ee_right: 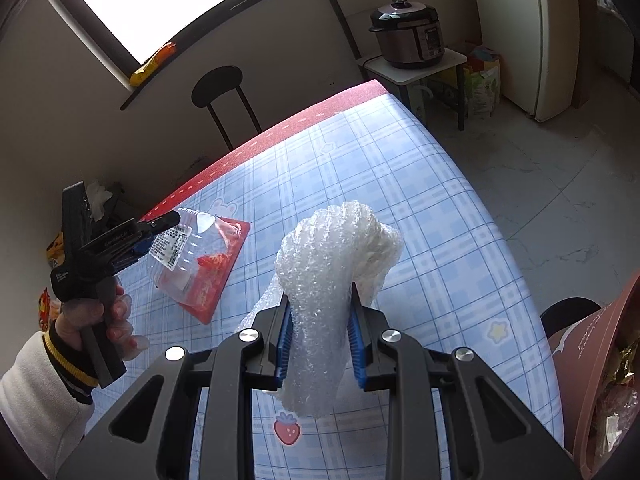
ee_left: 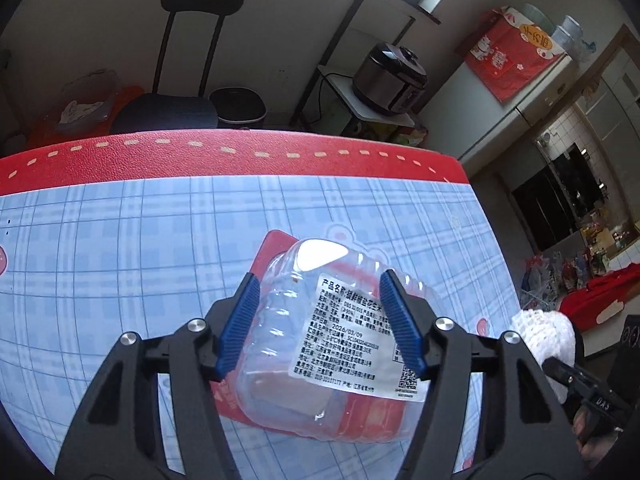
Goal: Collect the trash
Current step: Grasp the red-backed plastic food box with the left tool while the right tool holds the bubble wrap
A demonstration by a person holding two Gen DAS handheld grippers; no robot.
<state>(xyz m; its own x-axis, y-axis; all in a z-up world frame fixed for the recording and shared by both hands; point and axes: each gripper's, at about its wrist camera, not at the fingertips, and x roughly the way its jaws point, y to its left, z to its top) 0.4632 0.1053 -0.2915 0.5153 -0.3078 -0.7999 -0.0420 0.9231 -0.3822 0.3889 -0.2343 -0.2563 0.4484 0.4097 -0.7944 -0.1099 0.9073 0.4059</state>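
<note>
A clear plastic clamshell box with a white printed label lies tilted over a red card on the blue checked tablecloth. My left gripper has its blue pads against both sides of the box, shut on it. The right wrist view shows the same gripper at the left, held by a hand, with the box raised at its gripped end. My right gripper is shut on a wad of bubble wrap, held above the table; the wad also shows at the right of the left wrist view.
A brown-pink bin with wrappers inside stands at the table's right edge. Behind the red far border are a black chair and a dark bucket. A pressure cooker sits on a small side table.
</note>
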